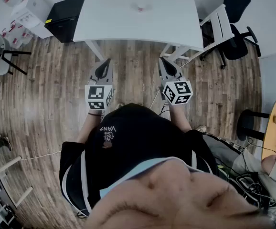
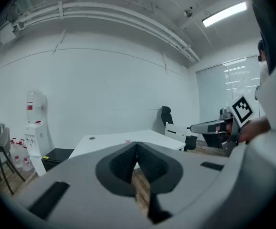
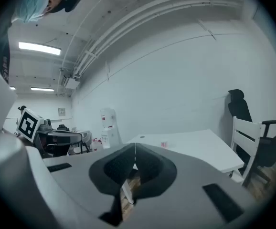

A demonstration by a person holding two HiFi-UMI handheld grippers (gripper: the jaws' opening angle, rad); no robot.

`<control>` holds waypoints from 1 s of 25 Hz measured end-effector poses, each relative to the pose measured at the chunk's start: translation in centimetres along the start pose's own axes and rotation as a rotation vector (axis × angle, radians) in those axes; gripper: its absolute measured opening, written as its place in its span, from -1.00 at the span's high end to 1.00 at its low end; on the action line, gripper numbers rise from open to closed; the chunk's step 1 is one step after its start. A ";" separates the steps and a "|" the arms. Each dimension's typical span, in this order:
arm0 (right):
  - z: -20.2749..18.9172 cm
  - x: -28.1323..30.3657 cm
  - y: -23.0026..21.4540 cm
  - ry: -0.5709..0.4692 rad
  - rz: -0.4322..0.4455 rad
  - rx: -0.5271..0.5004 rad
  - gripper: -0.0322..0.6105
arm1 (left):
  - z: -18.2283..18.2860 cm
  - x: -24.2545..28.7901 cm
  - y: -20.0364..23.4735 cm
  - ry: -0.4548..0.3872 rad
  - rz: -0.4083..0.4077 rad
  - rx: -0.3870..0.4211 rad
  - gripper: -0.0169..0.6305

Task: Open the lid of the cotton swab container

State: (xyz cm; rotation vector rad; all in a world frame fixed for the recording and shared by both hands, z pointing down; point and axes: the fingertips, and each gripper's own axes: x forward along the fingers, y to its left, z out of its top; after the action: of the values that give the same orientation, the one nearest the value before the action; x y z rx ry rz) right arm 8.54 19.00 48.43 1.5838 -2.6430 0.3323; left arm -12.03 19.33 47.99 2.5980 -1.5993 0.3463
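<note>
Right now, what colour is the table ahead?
White; the table shows best in the head view.

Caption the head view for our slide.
Left hand-held gripper and right hand-held gripper, shut, face white table.

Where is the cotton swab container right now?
Head view: the cotton swab container sits near the middle of the white table, left of the white chair.

White table (image 1: pixel 128 18) on wood floor (image 1: pixel 47 104); black office chair (image 1: pixel 238 1) beside table; water dispenser (image 2: pixel 35 132) by wall.
</note>
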 end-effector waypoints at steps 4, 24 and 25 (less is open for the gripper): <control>-0.1 -0.8 -1.0 0.014 0.008 0.007 0.86 | 0.2 0.2 -1.3 0.008 0.004 0.000 0.90; -1.5 -0.9 -4.6 0.041 0.052 0.055 0.86 | -2.3 0.5 -2.8 0.059 0.113 -0.090 0.89; -1.4 -0.6 -4.7 0.039 0.045 0.057 0.86 | -2.3 0.8 -2.4 0.058 0.112 -0.092 0.89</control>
State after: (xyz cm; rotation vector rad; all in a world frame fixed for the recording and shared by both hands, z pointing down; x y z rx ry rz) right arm 12.86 17.71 50.44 1.5182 -2.6666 0.4406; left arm -9.93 20.12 50.50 2.4152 -1.7036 0.3431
